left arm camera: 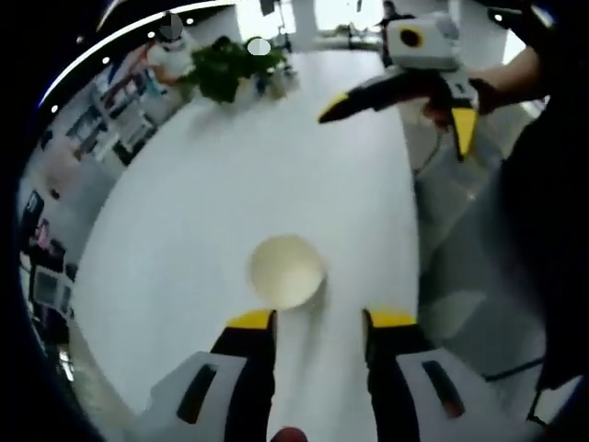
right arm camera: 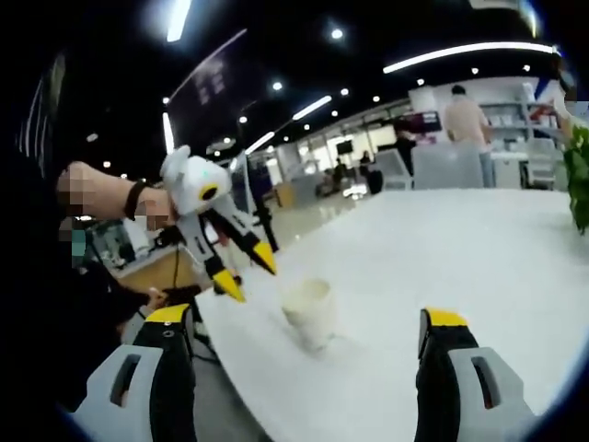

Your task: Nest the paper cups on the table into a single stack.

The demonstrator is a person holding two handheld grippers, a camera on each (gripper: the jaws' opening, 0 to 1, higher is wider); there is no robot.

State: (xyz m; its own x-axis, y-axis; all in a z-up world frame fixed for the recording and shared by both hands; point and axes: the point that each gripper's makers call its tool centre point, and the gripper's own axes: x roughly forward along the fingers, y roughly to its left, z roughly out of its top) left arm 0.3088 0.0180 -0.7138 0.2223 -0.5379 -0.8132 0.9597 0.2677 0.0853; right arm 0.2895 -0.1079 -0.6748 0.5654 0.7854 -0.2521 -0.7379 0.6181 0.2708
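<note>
One white paper cup stands upright on the white table, its open mouth facing up. My left gripper hovers just short of the cup, open, its yellow-tipped jaws apart and empty. My right gripper hangs open over the table's far right edge, held in a hand. In the right gripper view the same cup stands near the table edge, ahead of my open right gripper. The left gripper is above and left of the cup, jaws spread, touching nothing.
A green potted plant stands at the table's far end, also at the edge as plant. The table's edge runs close by the cup, with floor beyond. A person stands far off by shelves.
</note>
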